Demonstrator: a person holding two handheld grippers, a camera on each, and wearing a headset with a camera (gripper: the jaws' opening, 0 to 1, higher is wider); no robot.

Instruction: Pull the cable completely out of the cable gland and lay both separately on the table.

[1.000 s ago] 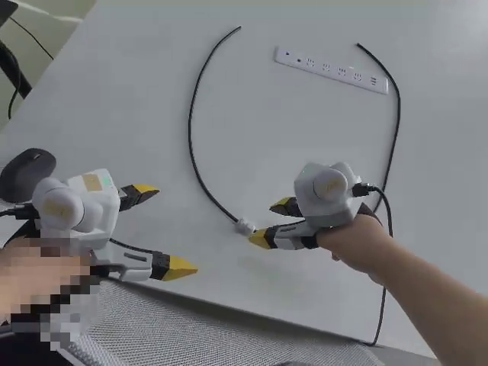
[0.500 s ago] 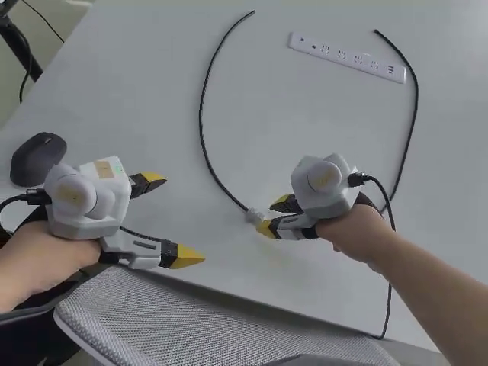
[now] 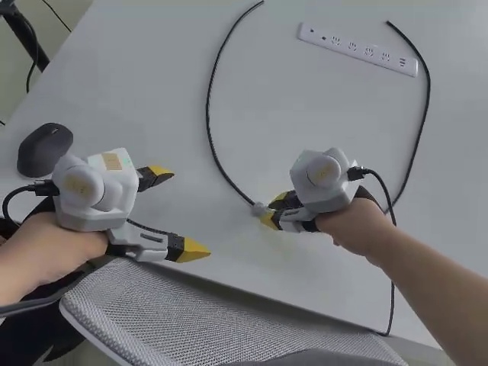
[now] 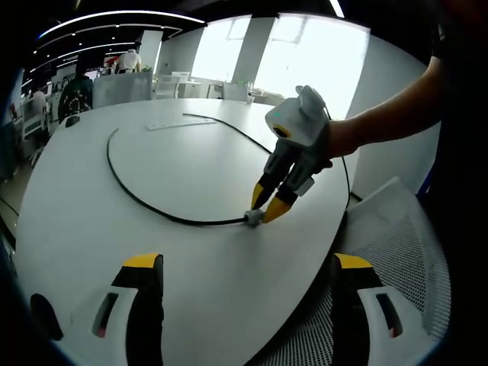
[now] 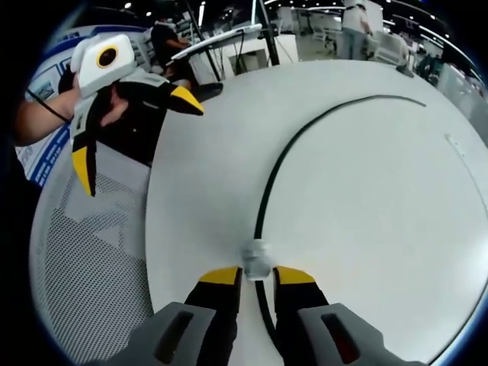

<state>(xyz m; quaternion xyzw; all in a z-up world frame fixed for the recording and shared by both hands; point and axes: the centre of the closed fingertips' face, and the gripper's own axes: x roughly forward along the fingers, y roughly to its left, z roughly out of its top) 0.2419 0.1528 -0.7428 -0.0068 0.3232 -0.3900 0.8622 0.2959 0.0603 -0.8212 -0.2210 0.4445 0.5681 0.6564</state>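
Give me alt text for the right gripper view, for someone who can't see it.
The right tongs, nearly closed, straddle a black cable just behind its white cable gland on a white table. The cable curves away across it. At upper left, the left tongs hang wide open.

Soft, even daylight fills the head view; the pale counter (image 3: 137,84) is washed nearly white, only a faint, blurry shadow lies under the right claw (image 3: 271,211), and detail there is crisp. In the left gripper view the big windows (image 4: 305,61) burn out to pure white and throw a sheen across the counter; straight lines bow toward the edges. The right gripper view bends likewise; small ceiling lights (image 5: 202,11) glare overhead, and the far room is smeared.
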